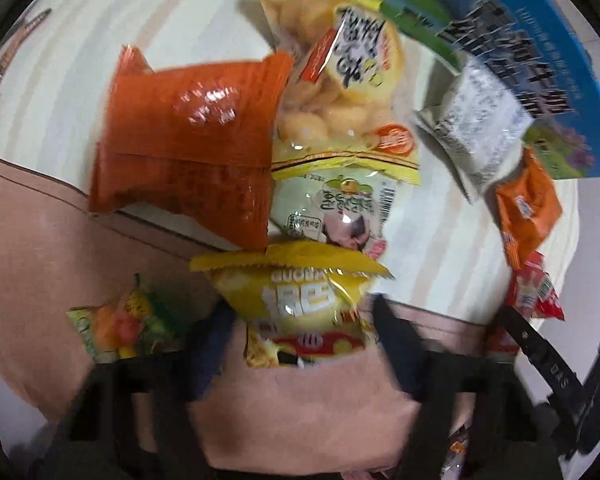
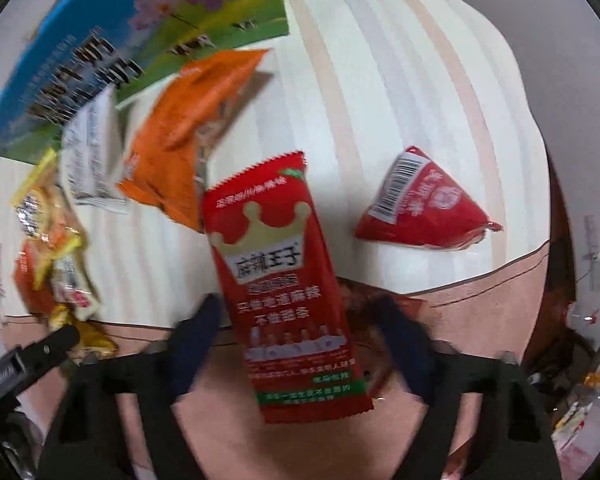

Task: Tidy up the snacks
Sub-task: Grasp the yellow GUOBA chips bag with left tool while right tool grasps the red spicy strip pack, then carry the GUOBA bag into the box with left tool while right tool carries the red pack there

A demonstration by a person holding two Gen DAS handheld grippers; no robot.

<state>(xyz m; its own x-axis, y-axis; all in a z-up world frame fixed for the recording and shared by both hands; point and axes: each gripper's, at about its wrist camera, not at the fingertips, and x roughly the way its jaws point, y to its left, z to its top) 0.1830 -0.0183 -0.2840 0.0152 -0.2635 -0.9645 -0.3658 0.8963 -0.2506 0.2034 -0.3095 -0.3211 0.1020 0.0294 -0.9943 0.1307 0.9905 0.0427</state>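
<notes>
My left gripper (image 1: 302,322) has its jaws wide apart around a yellow snack pack (image 1: 300,300) that lies over the edge of the pink box (image 1: 300,412); the fingers do not press it. Beyond it lie a pale nut pack (image 1: 336,212), a yellow puff bag (image 1: 340,92) and an orange bag (image 1: 188,136). My right gripper (image 2: 296,320) is open around a red crown-printed pack (image 2: 280,280) that hangs between the fingers, blurred by motion. A red triangular pack (image 2: 424,204) lies to the right on the table.
A blue and green carton (image 2: 100,52) stands at the back, also showing in the left wrist view (image 1: 540,60). A white sachet (image 1: 476,128) and an orange pack (image 2: 188,128) lie near it. A fruit candy bag (image 1: 116,328) sits in the box. Striped tablecloth (image 2: 400,100) covers the table.
</notes>
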